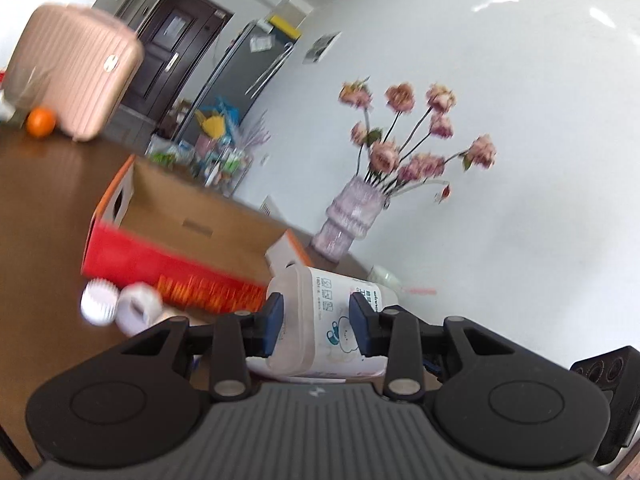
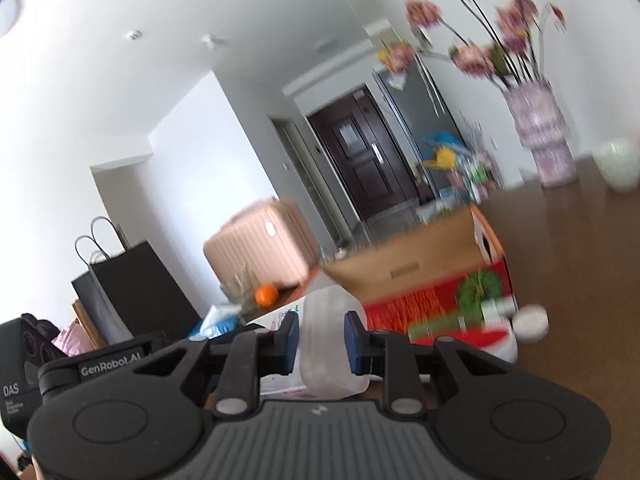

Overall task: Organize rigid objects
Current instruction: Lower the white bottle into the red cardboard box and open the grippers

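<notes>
Left gripper [image 1: 316, 322] up front, blue pads clamped on both sides of a white bottle [image 1: 324, 320] w/ a cartoon label; bottle lies sideways, cap end to the left in that view. Right gripper [image 2: 322, 338] has the translucent cap end [image 2: 332, 340] of the same bottle pinched betw. its pads, jaws nearly together. So both grippers hold the one bottle, which sits just in front of the red cardboard box [image 1: 176, 264], box open w/ brown inside showing. Two small white round items [image 1: 120, 304] lie on the brown table [image 1: 48, 208] beside the box front. Further back: orange [image 1: 40, 122] next to a pink suitcase [image 1: 76, 68], glass vase w/ pink flowers [image 1: 352, 208] by the wall. Pics are motion-blurred.
</notes>
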### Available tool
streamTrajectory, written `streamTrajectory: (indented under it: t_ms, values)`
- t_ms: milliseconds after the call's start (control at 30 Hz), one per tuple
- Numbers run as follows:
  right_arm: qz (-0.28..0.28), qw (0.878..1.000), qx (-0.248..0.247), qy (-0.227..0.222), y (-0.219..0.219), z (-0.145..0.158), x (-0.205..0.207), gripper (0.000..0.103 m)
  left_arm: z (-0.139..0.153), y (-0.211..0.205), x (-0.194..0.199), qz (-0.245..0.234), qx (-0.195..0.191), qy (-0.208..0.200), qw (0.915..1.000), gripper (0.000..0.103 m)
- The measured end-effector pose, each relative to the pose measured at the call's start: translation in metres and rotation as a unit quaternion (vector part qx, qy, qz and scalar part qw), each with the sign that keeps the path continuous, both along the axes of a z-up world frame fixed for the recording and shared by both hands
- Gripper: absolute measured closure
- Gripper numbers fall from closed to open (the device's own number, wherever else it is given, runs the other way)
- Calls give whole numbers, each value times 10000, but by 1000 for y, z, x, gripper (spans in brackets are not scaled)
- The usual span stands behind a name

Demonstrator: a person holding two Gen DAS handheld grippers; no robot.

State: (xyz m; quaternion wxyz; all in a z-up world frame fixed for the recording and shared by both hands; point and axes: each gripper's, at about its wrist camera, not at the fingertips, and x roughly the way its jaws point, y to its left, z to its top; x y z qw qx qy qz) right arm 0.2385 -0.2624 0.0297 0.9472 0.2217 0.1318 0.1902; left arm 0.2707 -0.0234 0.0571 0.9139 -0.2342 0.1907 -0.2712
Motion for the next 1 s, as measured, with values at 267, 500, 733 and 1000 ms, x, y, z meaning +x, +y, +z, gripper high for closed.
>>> streamTrajectory:
  t_ms: [267,500,733,1000]
  values:
    - [37,9990,-13,-449,-10,65,82,81,64,-6,90,-91,132,-154,9998,67]
    - [312,9984,192,429,-23,67,213,82,56,-15,205,51,409,590,9974,67]
    - [207,9779,624,1986,-36,6,348,82,-10,-23,316,340,700,1894,9788,68]
    - [-224,9538,-144,2991,-2,-54,417,80,-66,-22,378,565,788,2781,9556,71]
